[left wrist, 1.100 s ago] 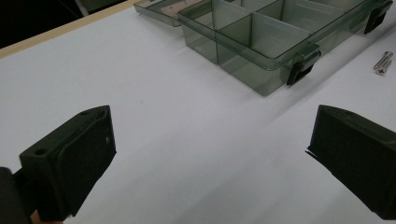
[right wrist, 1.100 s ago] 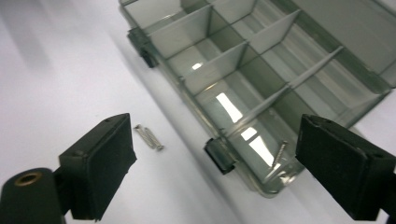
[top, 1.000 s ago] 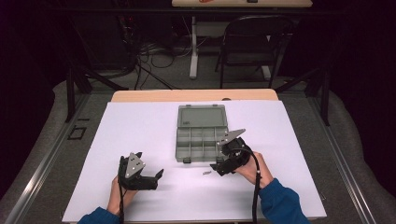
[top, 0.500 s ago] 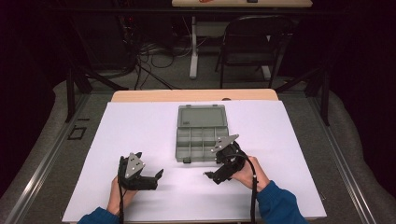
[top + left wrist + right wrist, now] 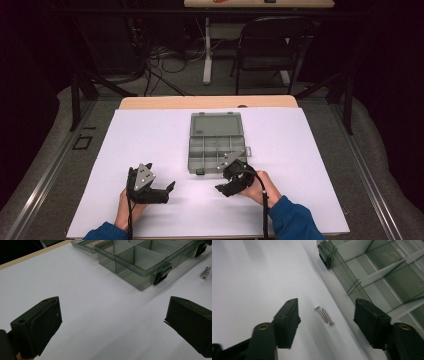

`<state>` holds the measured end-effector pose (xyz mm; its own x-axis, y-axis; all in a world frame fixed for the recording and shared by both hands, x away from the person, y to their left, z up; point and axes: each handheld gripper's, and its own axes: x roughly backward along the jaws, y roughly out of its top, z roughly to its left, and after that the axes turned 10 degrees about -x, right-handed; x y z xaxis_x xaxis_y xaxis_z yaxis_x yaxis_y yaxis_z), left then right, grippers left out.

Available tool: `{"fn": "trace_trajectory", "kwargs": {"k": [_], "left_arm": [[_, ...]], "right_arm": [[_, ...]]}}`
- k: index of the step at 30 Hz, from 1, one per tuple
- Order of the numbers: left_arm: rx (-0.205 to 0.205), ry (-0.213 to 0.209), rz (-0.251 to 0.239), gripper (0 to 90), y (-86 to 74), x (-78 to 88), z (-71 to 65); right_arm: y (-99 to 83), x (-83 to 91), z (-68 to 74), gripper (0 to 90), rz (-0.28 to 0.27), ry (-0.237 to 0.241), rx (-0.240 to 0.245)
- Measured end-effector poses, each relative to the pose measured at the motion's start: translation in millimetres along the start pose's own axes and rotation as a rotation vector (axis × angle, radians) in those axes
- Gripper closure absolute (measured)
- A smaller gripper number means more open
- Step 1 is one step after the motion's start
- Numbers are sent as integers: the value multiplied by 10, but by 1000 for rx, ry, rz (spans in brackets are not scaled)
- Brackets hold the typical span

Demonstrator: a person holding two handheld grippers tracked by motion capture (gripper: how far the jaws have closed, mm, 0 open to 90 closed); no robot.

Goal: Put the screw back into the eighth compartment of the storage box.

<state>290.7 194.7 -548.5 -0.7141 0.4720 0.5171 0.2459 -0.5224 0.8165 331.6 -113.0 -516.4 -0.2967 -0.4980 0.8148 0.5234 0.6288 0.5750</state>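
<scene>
Two small silver screws [image 5: 324, 315] lie side by side on the white tabletop [image 5: 150, 140], just beside the front wall of an open, smoke-grey compartment box [image 5: 216, 145] with black latches. The right tool [image 5: 327, 320] straddles them, its jaws having just been closing, part-open, pads not touching the screws. The left tool [image 5: 167, 189] rests well apart to the left, jaws wide and empty. No lettering is readable on the box. Beyond the tabletop stand a dark chair [image 5: 272, 50] and loose floor cables [image 5: 165, 60].
</scene>
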Motion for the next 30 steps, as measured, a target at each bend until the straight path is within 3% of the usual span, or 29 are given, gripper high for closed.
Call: {"fn": "trace_trajectory", "kwargs": {"k": [1,3,4,10,12,13,16,19,20,24,27,28,30], "left_arm": [[-3,0,0,0,1,0,1],[-5,0,1,0,1,0,2],[-5,1,1,0,1,-1,1],[-7,0,2,0,1,-3,1],[-6,1,1,0,0,-2,1],[-4,2,1,0,-1,-1,2],[-1,2,1,0,-2,0,0],[-8,6,2,0,-1,4,5],[-6,5,2,0,-2,3,4],[-7,9,1,0,0,6,6],[-7,9,2,0,-1,6,5],[-7,8,1,0,-1,6,5],[-7,8,1,0,-1,7,6]], "right_arm": [[-1,-23,-17,458,-4,-10,2],[-9,-69,-44,503,-14,-13,-12],[-1,-66,-63,545,11,-18,-8],[-3,-149,-105,683,38,-20,-10],[-4,-176,-101,702,48,-15,-16],[-9,-206,-103,711,26,-13,-11],[1,-213,-105,728,59,-10,-9],[-6,-243,-107,736,38,-5,-16],[1,-231,-113,738,62,-6,-8],[-1,-242,-129,745,74,6,-15],[-11,-276,-138,753,53,14,-20],[-3,-265,-142,754,84,12,-15],[-5,-266,-145,761,86,14,-18]]}}
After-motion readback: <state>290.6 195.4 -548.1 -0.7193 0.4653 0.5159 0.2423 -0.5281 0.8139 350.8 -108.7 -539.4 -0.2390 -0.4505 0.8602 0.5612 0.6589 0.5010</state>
